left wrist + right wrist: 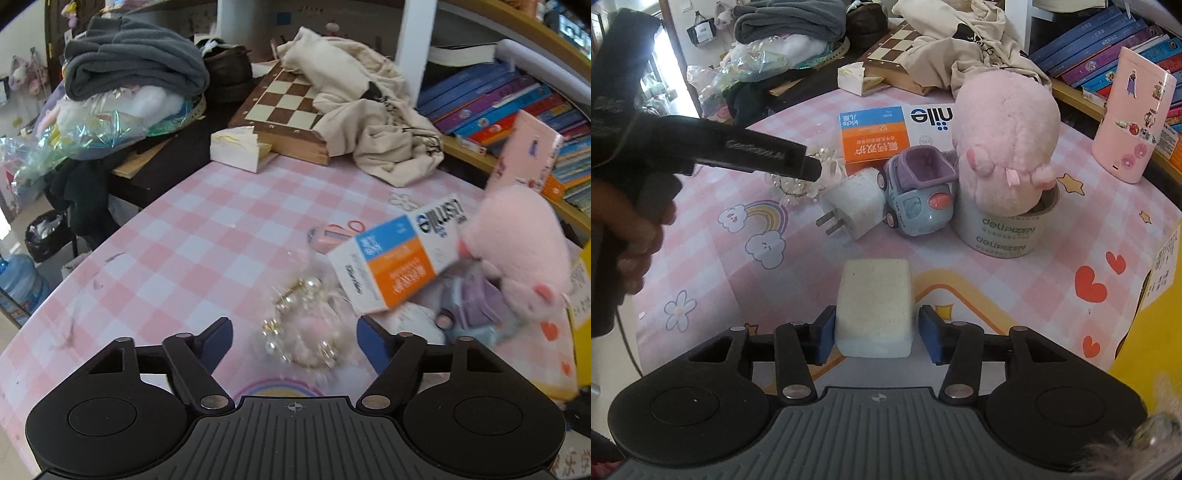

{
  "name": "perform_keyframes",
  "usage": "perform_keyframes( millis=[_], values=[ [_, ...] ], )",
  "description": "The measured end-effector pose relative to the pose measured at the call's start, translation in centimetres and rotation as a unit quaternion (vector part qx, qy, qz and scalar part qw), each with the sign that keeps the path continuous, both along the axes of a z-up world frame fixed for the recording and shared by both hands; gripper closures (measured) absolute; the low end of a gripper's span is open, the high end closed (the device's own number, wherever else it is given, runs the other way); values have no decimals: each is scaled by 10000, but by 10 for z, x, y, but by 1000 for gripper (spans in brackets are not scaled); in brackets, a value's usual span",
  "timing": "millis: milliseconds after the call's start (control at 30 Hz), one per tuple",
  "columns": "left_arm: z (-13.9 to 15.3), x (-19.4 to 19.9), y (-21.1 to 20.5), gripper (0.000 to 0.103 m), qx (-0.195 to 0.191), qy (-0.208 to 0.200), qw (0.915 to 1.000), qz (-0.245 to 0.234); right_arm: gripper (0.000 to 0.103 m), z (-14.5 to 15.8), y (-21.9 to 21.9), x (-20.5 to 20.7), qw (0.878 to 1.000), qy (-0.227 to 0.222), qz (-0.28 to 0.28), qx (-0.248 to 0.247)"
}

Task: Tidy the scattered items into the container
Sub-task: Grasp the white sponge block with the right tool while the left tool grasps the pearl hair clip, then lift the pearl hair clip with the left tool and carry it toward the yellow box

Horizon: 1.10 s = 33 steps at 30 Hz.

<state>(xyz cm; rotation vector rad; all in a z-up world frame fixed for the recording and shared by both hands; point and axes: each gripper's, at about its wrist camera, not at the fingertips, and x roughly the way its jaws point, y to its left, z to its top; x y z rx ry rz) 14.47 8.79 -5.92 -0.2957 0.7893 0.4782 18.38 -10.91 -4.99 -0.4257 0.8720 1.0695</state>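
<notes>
My left gripper is open, its fingers on either side of a pearl hair accessory in a clear bag on the pink checked table. The left gripper's body also shows in the right wrist view, over the pearl item. My right gripper is open around a white sponge block, with small gaps at both pads. A toothpaste box, white charger plug, toy car and pink plush on a tape roll lie ahead.
A yellow container edge is at the right. A pink sticker-covered case stands by the bookshelf. A chessboard, beige cloth and clutter fill the far end. The table's left edge drops to the floor.
</notes>
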Motion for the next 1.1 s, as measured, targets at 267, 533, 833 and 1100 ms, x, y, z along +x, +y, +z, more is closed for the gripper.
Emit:
perform_keyframes(
  millis=[267,533,833,1100],
  values=[
    [-11,13,19,55,44,144,9993,349,58,0,6,3,10000,-24,4,-2],
    [-12,4,7,77,8,183,9998,31,58,-1,6,2,10000,-35,9,-22],
    [-9,-7,13,79,-435,35,9990,32,66,0,7,-5,9994,-233,192,-167],
    [8,-38,14,79,-775,-270,9966,117,68,14,-7,-9,9998,-212,-47,-10]
  ],
)
